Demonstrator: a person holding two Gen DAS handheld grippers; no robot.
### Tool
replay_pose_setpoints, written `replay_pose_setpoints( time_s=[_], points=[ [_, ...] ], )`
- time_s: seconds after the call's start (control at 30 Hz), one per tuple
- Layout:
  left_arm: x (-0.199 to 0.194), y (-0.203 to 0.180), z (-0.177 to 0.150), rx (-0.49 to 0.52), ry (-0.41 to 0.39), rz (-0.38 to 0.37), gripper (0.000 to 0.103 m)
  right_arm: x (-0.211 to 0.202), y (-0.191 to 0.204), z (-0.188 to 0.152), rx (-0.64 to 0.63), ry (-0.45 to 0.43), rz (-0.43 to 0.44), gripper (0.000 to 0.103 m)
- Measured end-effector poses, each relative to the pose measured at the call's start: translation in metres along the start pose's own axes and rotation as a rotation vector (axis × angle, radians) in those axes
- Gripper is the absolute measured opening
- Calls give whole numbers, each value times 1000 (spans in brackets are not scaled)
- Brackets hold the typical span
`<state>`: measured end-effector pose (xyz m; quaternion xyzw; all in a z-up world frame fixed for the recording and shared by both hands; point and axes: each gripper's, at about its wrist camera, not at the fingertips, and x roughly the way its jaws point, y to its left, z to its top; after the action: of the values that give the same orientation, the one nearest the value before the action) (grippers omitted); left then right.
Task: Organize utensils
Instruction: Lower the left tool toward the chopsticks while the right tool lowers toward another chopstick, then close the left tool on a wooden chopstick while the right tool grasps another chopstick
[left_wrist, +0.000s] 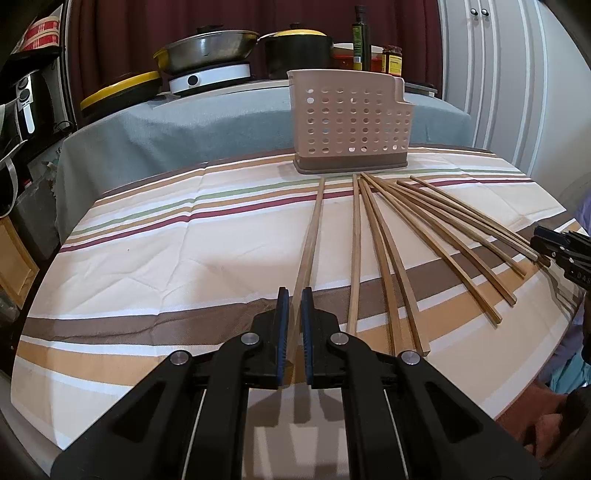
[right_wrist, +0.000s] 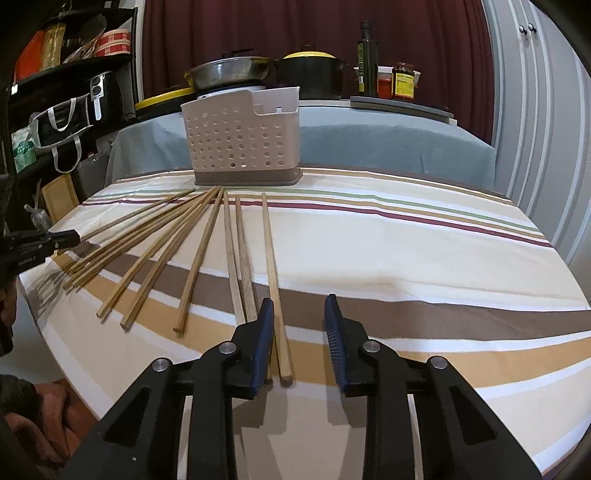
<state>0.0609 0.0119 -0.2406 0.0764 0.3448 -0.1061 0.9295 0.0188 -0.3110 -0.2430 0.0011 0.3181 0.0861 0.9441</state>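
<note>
Wooden chopsticks (left_wrist: 373, 243) are lying fanned out on the striped tablecloth (left_wrist: 184, 236), their far tips converging toward the perforated utensil holder (left_wrist: 351, 125), which is standing upright at the far edge of the cloth. The tips are stopping just short of its brown base.

The leftmost chopstick (left_wrist: 312, 236) is lying apart from the rest of the fan. The left gripper (left_wrist: 293, 295) is sitting over its near end, blue pads nearly together with the stick running between them; the jaws are closing on it, though firm pad contact cannot be confirmed. In the right wrist view this gripper is showing only as a black tip at the left margin.

The right gripper (right_wrist: 299, 306) is hovering with its jaws standing wide apart and holding nothing. The rightmost chopstick (right_wrist: 273, 273) is lying just inside its left finger (right_wrist: 264, 339), with the right finger well clear of it.

Behind the holder, a grey-blue cloth (left_wrist: 207, 122) is covering a further surface carrying a steel pan (left_wrist: 210, 46) on a white hotplate, a black pot with a yellow lid (left_wrist: 299, 48), a dark bottle (left_wrist: 360, 37) and a jar (left_wrist: 392, 59). A maroon curtain (right_wrist: 295, 22) is hanging behind.
</note>
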Motion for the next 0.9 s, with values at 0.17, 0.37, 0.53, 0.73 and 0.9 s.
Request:
replay_pose_setpoints(
  time_s=[0.17, 0.37, 0.53, 0.73, 0.9],
  points=[
    [-1, -1, -2, 3, -3, 0, 8, -3, 3, -8, -31, 2, 6, 29],
    [-3, -1, -3, 4, -13, 6, 8, -5, 6, -14, -29, -17, 21, 11],
    [-7, -2, -2, 1, -29, 10, 7, -10, 7, -15, -17, -36, 21, 6],
    [-26, -2, 4, -1, -92, 15, 7, -25, 11, -1, -21, -89, 3, 6],
    [-46, -3, 15, -2, -152, 18, 1, -40, 12, 16, -5, -134, -4, 6]
  ],
)
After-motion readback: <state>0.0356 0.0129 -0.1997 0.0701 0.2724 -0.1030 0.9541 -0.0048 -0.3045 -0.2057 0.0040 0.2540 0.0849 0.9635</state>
